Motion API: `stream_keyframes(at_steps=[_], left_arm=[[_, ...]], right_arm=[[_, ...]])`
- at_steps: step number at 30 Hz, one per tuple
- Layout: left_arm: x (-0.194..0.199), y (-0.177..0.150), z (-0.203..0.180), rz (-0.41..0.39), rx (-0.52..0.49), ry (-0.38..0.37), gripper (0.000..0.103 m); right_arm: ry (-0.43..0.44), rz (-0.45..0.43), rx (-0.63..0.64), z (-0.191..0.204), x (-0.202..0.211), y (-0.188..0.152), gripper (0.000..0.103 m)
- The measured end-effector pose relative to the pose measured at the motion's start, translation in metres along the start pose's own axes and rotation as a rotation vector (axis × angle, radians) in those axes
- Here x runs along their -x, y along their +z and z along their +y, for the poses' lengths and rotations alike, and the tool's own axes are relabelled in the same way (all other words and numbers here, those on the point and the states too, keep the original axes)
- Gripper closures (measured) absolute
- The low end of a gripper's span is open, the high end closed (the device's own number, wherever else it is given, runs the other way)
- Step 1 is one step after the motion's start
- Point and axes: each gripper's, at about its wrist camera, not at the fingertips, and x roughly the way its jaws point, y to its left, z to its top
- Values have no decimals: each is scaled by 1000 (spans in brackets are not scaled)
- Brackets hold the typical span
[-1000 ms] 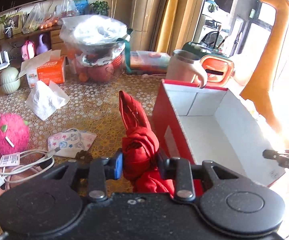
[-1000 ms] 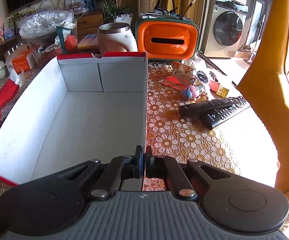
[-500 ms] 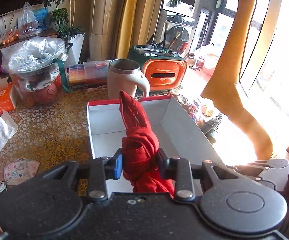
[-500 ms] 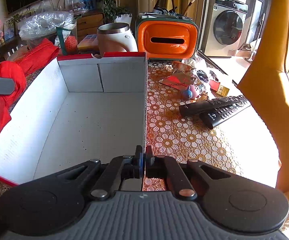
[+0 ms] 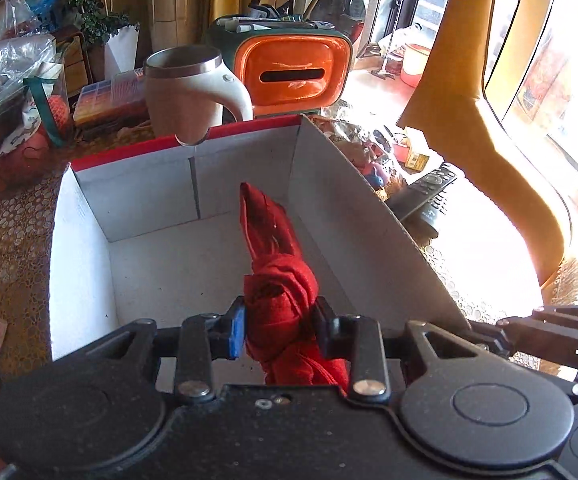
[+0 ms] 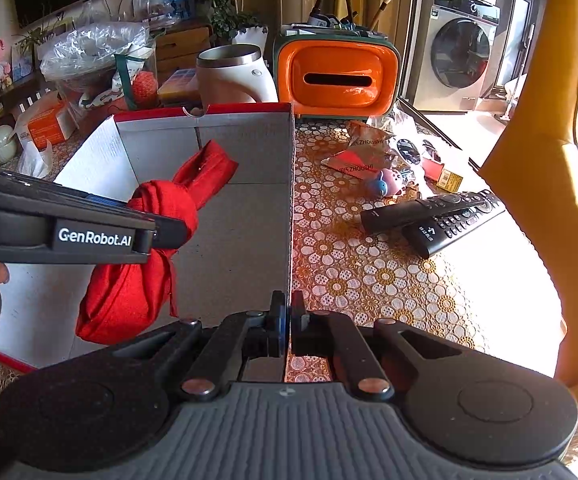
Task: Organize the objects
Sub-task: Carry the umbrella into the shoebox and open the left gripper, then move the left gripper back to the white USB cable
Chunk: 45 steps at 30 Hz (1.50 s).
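Swung across from the table, the red cloth bundle [image 5: 279,304] is now held clamped in the left gripper [image 5: 279,330] over the box [image 5: 245,156], its tail toward 12 o'clock, while the box's side wall is pinched by the right gripper [image 6: 289,322].

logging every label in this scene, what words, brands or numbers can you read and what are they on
"GenRobot.AI": side of the left gripper, which holds the red cloth.
"ZHOUSHI": printed twice on the crumpled snack wrapper, first letters creased away.
Tissue box: print too small to read.
Remote controls: button marks too small to read.
Washing machine: panel label too blurred to read.
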Motion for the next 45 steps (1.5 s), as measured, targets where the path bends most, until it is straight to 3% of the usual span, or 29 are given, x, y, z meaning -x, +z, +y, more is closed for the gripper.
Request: stream_keyframes(at_steps=[8,20,27,36,45], left_arm=[[-32,0,0,112,27,-12,71],[-48,-1,4,209,55,-33,66],[-28,0,6,151,51,-43,52],[39,-12,24,48,48,-39,52],[116,-48,72,-46,81,9,51]], right_arm=[[4,6,11,-1,-1,0,102],[6,23,18,-1,-3,3,101],[8,36,7,-2,-4,5,102],[0,59,-6,0,-4,6,102],[-16,78,-8,6,-3,6,102]])
